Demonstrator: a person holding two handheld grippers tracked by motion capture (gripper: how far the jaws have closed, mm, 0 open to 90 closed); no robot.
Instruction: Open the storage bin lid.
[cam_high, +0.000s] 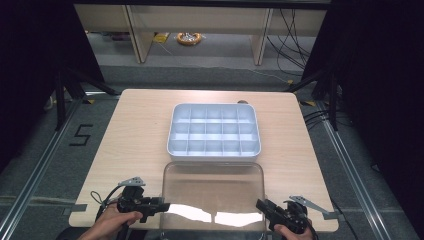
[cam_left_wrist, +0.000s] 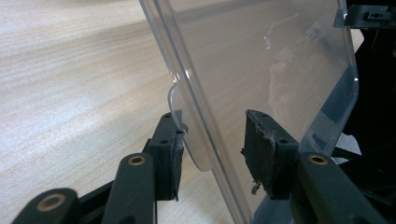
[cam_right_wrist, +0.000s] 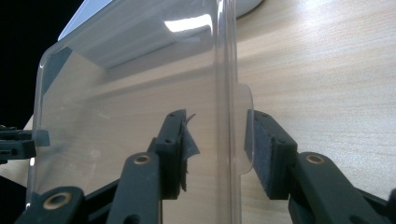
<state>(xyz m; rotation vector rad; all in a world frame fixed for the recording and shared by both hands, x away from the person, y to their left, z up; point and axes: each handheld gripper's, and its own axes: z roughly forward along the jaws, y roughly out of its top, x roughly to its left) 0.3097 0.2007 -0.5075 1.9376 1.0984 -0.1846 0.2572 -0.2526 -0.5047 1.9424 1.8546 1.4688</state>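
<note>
Both claws (cam_high: 162, 206) (cam_high: 260, 206) slack round clear lid (cam_high: 213, 192) edges

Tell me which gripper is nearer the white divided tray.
Right, only slightly. The right gripper is at the clear lid's near right edge; the left gripper is at its near left edge, both short of the tray.

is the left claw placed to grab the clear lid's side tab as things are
Probably yes. In the left gripper view the left claw stands open around the clear lid, whose small side tab sits between the pads, with nothing else between them. The pads look slightly apart from the plastic.
</note>
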